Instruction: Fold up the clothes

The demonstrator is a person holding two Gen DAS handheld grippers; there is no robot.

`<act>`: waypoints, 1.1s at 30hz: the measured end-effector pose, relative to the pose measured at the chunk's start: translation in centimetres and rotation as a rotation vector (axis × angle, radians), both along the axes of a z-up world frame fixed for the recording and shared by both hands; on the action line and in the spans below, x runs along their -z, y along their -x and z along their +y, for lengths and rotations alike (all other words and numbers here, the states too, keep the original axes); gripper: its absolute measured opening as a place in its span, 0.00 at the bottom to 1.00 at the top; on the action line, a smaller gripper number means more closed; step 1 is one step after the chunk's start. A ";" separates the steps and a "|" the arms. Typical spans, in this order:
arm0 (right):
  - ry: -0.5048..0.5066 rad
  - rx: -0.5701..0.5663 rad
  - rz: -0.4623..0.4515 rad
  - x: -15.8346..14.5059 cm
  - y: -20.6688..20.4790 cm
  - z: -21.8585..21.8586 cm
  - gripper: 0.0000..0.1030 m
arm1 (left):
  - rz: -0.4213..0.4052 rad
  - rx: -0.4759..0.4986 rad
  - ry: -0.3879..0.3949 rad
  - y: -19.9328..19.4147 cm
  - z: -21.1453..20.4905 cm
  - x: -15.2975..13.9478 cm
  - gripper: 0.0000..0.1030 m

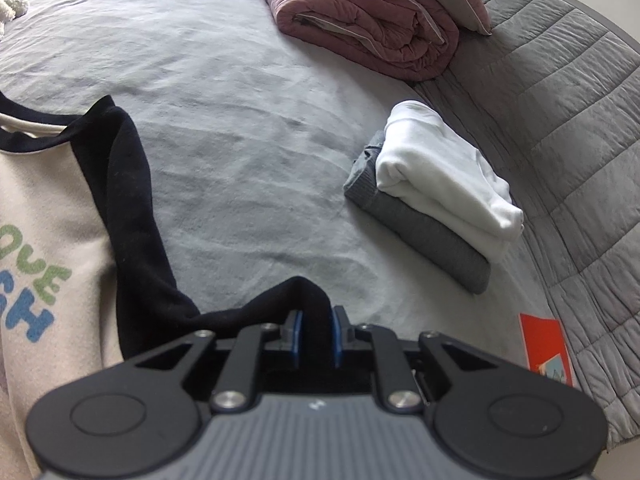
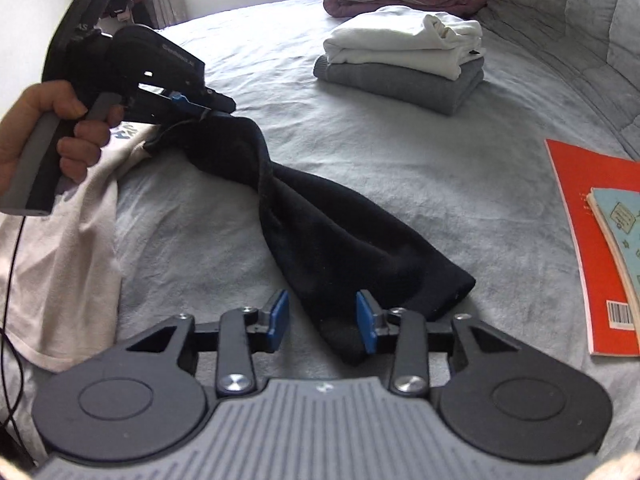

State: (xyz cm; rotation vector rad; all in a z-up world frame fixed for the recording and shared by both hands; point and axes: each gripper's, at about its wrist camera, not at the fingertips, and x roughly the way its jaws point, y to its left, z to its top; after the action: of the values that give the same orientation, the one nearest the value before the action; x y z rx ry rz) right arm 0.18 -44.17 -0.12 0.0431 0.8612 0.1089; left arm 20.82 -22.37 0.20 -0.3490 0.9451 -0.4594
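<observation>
I see one cream sweatshirt with black sleeves (image 1: pixel 52 216) on the pale grey bedsheet (image 1: pixel 224 92). My left gripper (image 1: pixel 316 320) pinches one black sleeve (image 2: pixel 320 216); my right gripper (image 2: pixel 322 318) stands open around that sleeve's cuff. Beyond lie two folded garments, a white one (image 2: pixel 404 46) atop a grey one (image 2: pixel 400 82), one pink quilt (image 1: pixel 360 12), and two books (image 2: pixel 600 240) to the right.

A rolled pink duvet (image 1: pixel 360 16) lies far off, an orange book (image 2: pixel 592 240) near right, on the grey sheet (image 1: pixel 224 100).
</observation>
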 end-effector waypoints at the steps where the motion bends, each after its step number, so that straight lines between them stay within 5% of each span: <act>1: -0.010 0.015 -0.007 -0.1 -0.1 -0.3 0.07 | 0.001 0.003 0.003 0.0 0.1 -0.2 0.13; 13: 0.021 0.291 -0.369 -5.2 1.7 -3.6 0.03 | 0.001 0.090 0.077 1.5 2.2 -2.8 0.13; 24: 0.033 0.071 -0.085 -2.8 3.0 -2.4 0.03 | 0.064 0.278 -0.168 5.4 3.7 -1.1 0.12; 31: 0.040 -0.007 0.041 -1.1 3.5 -1.3 0.04 | 0.093 0.312 -0.220 6.5 4.7 0.1 0.12; 33: 0.020 0.004 0.040 -1.2 3.6 -1.6 0.10 | 0.111 0.314 -0.217 6.4 5.0 0.0 0.15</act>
State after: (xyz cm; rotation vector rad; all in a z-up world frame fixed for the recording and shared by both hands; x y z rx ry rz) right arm -3.38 -45.75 1.12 0.0288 0.9018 0.0959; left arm 14.47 -17.36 0.23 -0.0274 1.1536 -0.6218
